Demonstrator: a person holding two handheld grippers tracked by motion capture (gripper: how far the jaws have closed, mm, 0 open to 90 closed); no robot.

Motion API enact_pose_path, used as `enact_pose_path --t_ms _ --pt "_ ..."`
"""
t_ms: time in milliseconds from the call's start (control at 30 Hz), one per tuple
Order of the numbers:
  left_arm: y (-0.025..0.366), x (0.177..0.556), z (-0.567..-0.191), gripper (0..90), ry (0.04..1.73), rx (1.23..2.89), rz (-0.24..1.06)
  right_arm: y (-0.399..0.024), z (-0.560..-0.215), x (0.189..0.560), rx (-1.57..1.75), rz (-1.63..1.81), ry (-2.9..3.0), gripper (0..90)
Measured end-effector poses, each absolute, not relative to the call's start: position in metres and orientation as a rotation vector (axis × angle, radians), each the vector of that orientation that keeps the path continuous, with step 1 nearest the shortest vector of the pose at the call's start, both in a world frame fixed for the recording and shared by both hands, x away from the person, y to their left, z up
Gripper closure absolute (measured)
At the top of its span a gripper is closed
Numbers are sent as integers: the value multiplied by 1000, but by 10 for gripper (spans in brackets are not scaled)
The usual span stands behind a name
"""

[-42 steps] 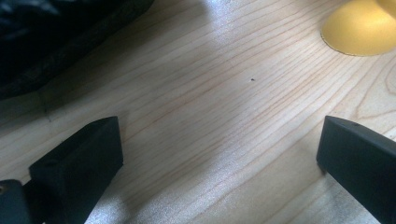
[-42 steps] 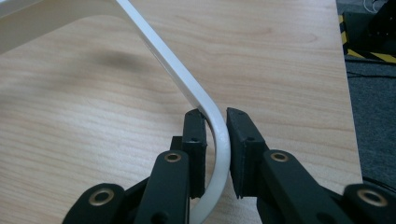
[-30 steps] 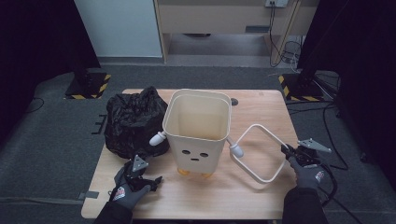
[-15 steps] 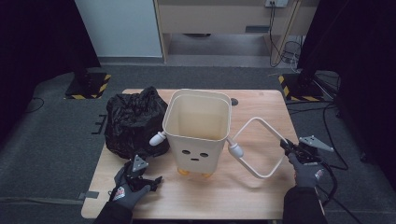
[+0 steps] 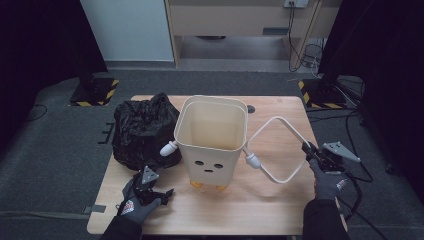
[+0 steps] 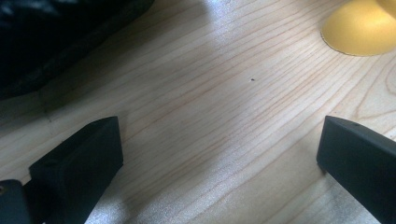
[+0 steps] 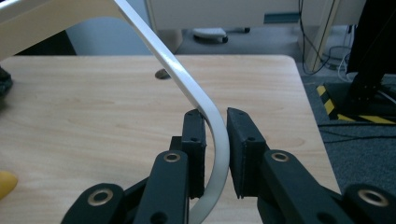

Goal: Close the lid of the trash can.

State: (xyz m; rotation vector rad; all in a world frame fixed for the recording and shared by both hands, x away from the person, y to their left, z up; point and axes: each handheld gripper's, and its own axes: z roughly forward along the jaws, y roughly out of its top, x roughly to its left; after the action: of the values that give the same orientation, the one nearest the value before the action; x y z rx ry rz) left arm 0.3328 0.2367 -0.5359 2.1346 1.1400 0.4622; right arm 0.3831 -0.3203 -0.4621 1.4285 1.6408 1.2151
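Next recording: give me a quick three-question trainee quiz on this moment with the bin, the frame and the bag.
1. True or false: the right gripper is shut on the white frame.
2. What lies on the table on the side of the bin opposite the frame?
A. a black bag
B. a red towel
C. a glass jar
3. Fill in: the left gripper has its jaws ____ over bare wood.

Key
1. True: in the right gripper view both pads press the frame's curved corner.
2. A: the black bag sits beside the bin, across from the frame.
3. open: the left gripper view shows wide-apart jaws with nothing between them.
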Motion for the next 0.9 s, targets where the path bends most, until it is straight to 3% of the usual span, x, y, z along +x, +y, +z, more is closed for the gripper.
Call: enact_pose_path --t_ms 900 --pt "236 333 -536 0 1144 2135 462 -313 -420 383 1343 1272 1453 780"
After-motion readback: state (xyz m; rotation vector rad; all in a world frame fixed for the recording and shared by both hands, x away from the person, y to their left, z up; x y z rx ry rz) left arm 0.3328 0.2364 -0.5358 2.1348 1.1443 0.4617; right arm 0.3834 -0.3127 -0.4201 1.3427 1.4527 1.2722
